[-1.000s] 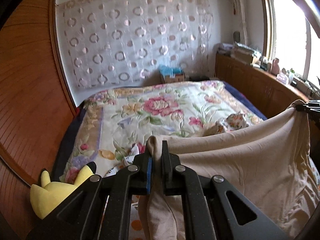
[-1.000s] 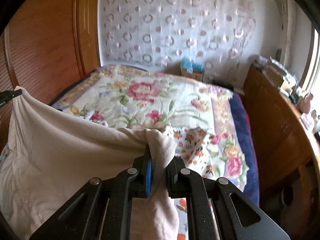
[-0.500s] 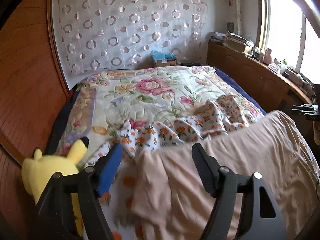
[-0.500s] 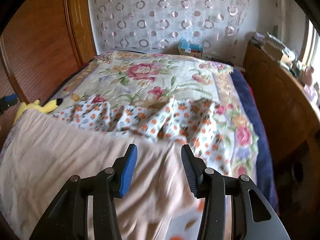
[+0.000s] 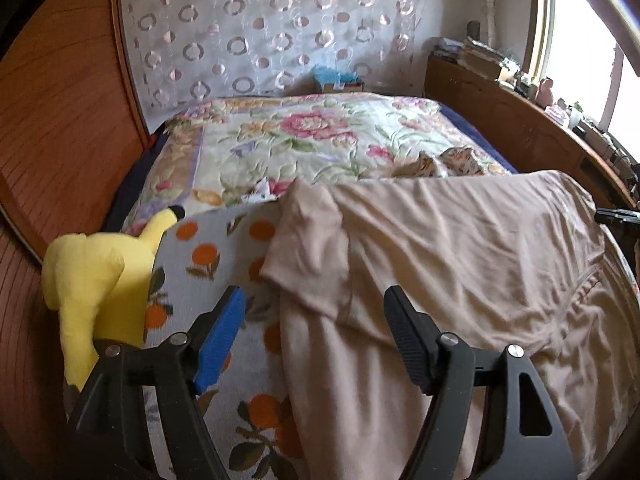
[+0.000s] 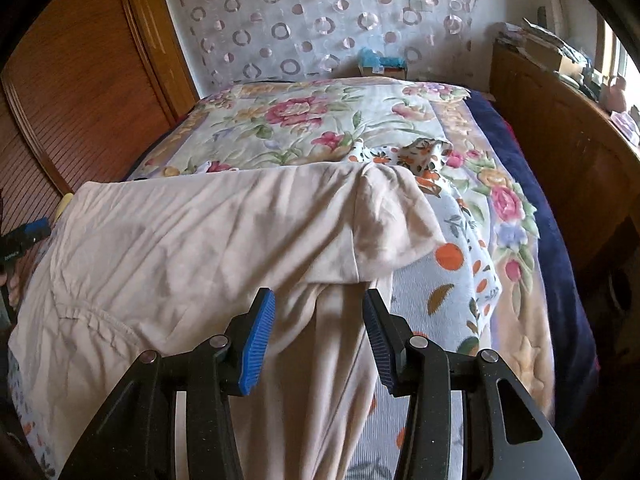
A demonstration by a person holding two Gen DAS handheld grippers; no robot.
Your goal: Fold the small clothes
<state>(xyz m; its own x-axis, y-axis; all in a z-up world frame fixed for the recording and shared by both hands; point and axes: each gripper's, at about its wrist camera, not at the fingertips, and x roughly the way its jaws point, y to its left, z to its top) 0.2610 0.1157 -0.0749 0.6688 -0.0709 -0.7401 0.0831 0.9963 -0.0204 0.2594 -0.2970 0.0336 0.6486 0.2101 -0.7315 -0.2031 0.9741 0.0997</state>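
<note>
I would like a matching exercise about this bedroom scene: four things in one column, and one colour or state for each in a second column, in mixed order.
Things:
1. beige garment
2. plush toy
3. left tool
4. cloth with oranges

Colour or state:
A. yellow, at the left edge of the bed
B. open, holding nothing
C. white, printed, lying under the garment
D. spread flat, its sleeve folded over

Pairs: 1-D, 2-A, 3-B, 4-C

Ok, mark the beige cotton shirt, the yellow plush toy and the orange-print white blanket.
beige cotton shirt (image 5: pixel 460 248), left wrist view, wrinkled body.
yellow plush toy (image 5: pixel 94 276), left wrist view, back.
orange-print white blanket (image 6: pixel 452 280), right wrist view, part beside sleeve.
</note>
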